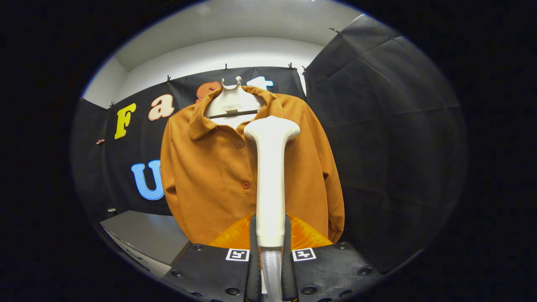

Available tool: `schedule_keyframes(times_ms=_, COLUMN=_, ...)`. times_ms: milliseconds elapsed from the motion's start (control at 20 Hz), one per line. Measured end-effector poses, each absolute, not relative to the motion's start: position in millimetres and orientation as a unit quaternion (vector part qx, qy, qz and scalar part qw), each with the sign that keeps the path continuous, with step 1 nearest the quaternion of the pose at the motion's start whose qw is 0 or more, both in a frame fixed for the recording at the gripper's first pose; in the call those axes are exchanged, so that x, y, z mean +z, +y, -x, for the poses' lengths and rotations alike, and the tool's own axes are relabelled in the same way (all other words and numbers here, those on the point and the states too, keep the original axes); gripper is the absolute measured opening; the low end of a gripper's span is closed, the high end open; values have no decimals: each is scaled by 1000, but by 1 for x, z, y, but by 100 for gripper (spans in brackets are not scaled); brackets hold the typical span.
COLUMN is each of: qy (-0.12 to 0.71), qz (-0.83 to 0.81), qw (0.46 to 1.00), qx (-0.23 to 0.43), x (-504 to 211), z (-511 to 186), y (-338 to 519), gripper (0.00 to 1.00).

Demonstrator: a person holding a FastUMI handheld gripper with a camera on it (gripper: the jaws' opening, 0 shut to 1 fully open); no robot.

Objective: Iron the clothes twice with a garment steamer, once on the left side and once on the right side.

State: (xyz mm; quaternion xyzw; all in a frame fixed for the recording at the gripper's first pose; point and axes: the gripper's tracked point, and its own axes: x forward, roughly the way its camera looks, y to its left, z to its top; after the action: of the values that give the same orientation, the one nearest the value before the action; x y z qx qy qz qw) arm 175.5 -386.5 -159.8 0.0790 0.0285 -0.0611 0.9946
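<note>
Your gripper clamps the steamer upright before the hung shirt — head near the collar. Next, likely a downward pass — keep it close.

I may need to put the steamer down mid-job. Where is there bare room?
The grey tabletop, below and beside the orange shirt, lies bare. Straight ahead it is crowded: the steamer, clamped in the gripper, stands before the hanging shirt.
</note>
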Motion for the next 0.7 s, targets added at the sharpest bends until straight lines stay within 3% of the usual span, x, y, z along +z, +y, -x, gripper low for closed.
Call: schedule_keyframes(times_ms=700, qy=157, qz=-86, qw=981, qx=-70, x=-306, z=-149, y=-386, gripper=22)
